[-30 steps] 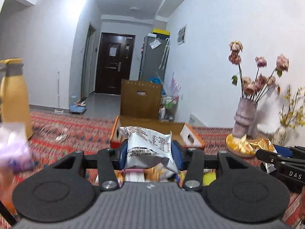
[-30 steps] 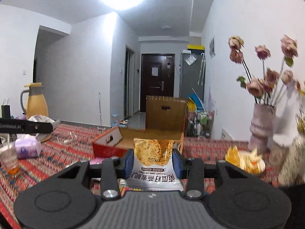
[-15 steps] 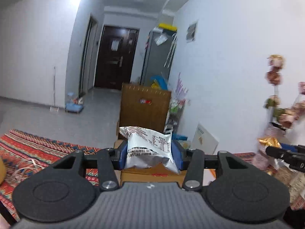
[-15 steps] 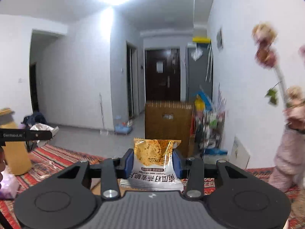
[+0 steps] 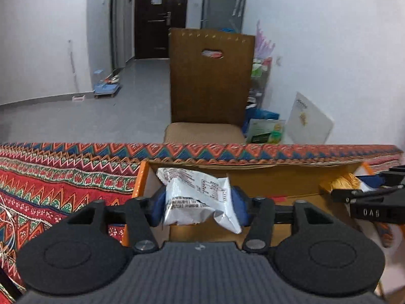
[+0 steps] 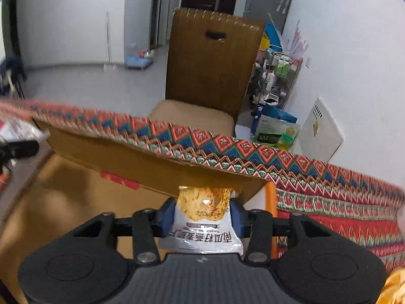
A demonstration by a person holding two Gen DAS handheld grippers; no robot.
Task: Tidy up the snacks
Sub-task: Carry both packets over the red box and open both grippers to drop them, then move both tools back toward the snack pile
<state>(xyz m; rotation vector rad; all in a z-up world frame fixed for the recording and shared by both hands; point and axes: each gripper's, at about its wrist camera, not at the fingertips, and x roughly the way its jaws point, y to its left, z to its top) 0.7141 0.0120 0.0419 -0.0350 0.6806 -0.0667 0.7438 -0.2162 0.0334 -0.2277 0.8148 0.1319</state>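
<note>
My left gripper [image 5: 198,202] is shut on a crumpled silver snack packet [image 5: 200,200] and holds it over the left end of an open cardboard box [image 5: 273,185] with orange sides. My right gripper [image 6: 202,215] is shut on a silver packet with a golden picture [image 6: 203,217], held over the box's right end [image 6: 76,202], near its far right corner. The right gripper also shows at the right edge of the left wrist view [image 5: 369,202], with its packet's gold end [image 5: 339,181] inside the box.
The box sits on a table under a red patterned cloth [image 5: 63,177], close to its far edge. Behind the table stands a brown chair [image 5: 210,76], with bags and a white board [image 5: 311,121] against the wall. The left gripper's finger [image 6: 17,149] shows at the left of the right wrist view.
Both grippers have tilted down and moved forward with their packets, from looking across the room to hanging over the open box. The vase, flowers and yellow jug have left both views.
</note>
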